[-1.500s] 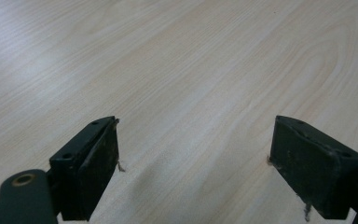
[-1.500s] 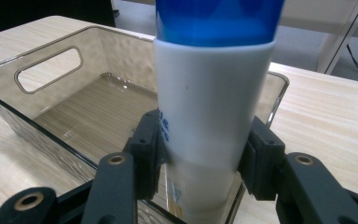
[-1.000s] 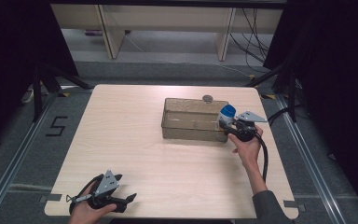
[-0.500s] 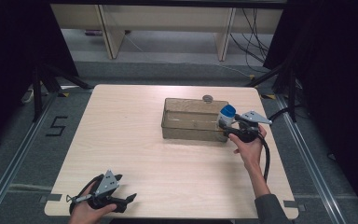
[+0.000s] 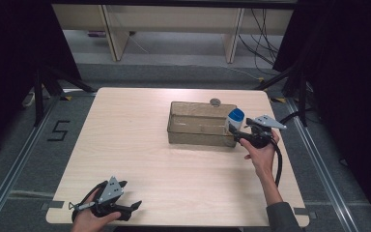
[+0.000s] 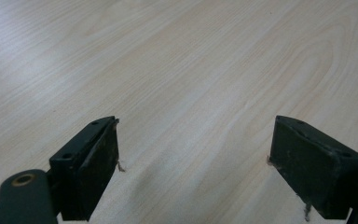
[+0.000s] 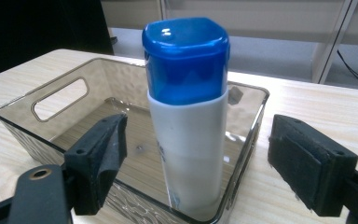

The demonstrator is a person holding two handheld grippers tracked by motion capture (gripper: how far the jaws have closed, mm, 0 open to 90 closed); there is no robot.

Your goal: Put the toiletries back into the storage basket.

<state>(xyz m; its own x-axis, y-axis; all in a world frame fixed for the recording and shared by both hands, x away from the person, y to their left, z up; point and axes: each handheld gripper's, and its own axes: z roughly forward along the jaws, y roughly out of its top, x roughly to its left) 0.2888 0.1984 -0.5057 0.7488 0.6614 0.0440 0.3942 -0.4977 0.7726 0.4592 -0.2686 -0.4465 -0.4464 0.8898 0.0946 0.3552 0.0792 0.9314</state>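
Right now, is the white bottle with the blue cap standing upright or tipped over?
Upright. The bottle stands inside the clear bin at its near end, blue cap on top; the right gripper jaws stand apart from it.

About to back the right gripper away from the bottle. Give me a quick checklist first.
1. Right gripper jaws off the bottle, having just opened: ok.
2. Bottle upright: ok.
3. Bottle inside the bin, at its near wall: ok.
4. Bottle base flat on the bin floor: cannot tell.
5. Left gripper open, away from the bin: ok.
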